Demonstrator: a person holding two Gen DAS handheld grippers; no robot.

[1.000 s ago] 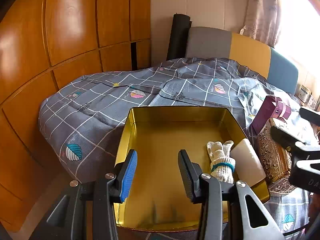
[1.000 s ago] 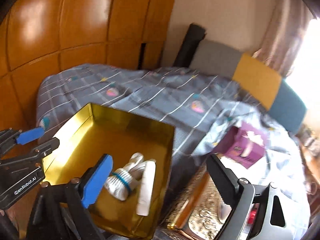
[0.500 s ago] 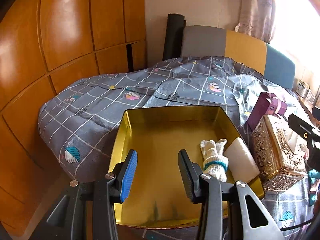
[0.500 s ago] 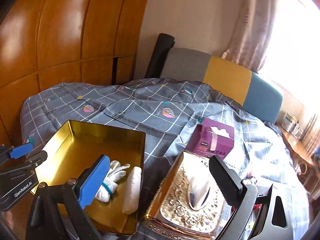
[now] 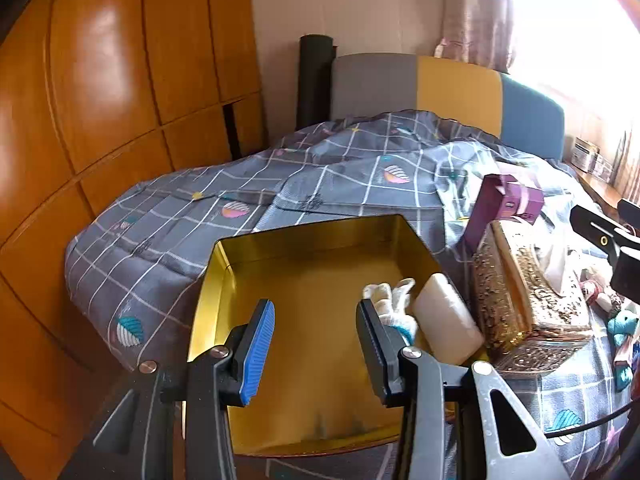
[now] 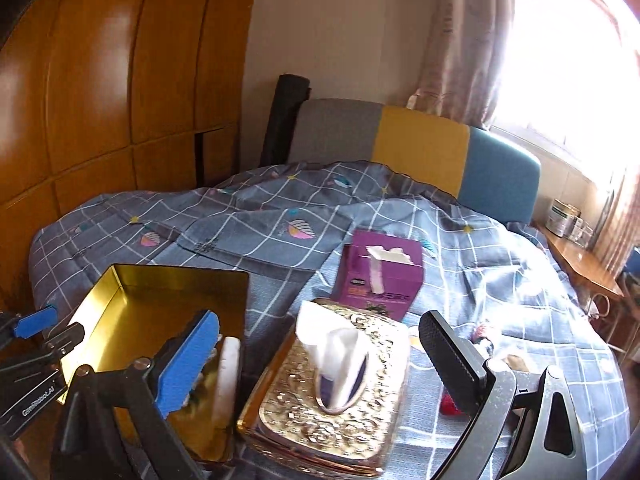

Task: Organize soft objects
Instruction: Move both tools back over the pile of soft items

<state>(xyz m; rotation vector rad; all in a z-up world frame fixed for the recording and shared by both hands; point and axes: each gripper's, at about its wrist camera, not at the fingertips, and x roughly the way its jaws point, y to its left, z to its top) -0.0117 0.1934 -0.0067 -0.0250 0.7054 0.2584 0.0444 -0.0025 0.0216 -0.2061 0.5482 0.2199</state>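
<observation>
**Operator:** My right gripper has swung off the gold tin since a second ago. Back then it looked down into the tin; now it hangs over the ornate gold tissue box, with the tin off to its left.

**Spotter:** Fingers?

**Operator:** Wide apart on the right, blue pad on one side, black ribbed pad on the other, nothing between them. My left gripper has barely shifted: it sits low over the near edge of the gold tin, fingers apart and carrying nothing.

**Spotter:** Where are the soft things?

**Operator:** The white knit glove with its teal cuff band lies in the tin's right side, partly behind my left gripper's right finger. Touching it, against the tin's right wall, is a pale cream sponge block. From the right camera I see only the sponge's edge beside the blue pad.

**Spotter:** Outside the tin?

**Operator:** The tissue box stands just beside the tin on the grey checked bedspread. Behind it is a purple tissue carton. A small teal plush toy lies on the bed, right of the gold box. There are other small items near it, too blurred to name.
</observation>
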